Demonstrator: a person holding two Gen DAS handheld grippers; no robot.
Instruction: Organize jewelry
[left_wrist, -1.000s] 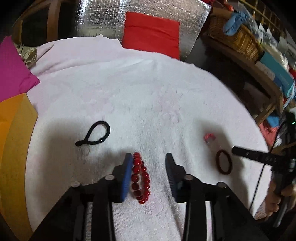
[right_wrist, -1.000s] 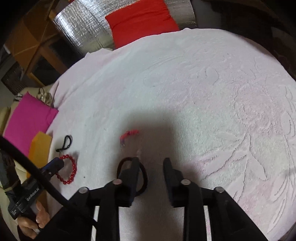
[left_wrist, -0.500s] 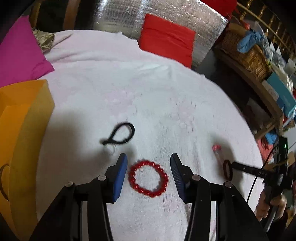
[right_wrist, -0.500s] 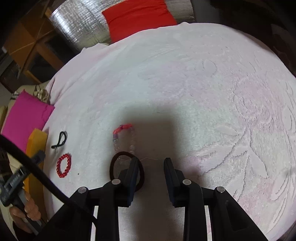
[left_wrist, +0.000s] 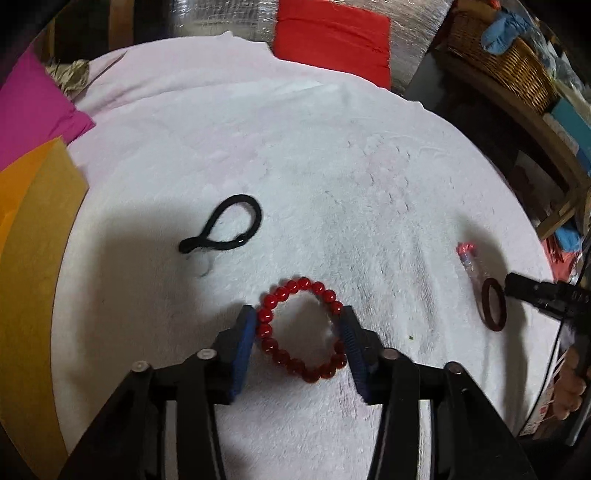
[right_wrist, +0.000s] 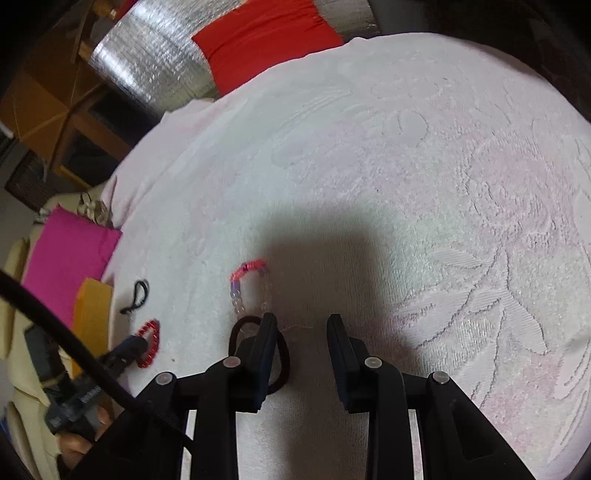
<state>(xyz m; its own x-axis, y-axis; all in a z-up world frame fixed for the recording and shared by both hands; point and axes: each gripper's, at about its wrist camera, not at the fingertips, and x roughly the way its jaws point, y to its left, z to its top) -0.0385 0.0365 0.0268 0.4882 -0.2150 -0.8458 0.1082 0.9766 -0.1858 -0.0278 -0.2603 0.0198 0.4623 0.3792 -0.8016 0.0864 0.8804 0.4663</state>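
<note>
Jewelry lies scattered on a pale pink towel (left_wrist: 332, 155) over the table. The red bead bracelet (left_wrist: 301, 328) rests flat between the left gripper (left_wrist: 298, 336), whose jaws stand apart, both pads touching its sides. Closing gently should pinch it without rolling the beads.

The right gripper (right_wrist: 302, 334) also has its jaws apart, one finger over the dark hair tie (right_wrist: 282, 354); it should shift left to straddle it.

Only the right view shows the clear bead bracelet (right_wrist: 249, 284) as an open loop; the left view shows the black cord loop (left_wrist: 229, 225) clearly.
</note>
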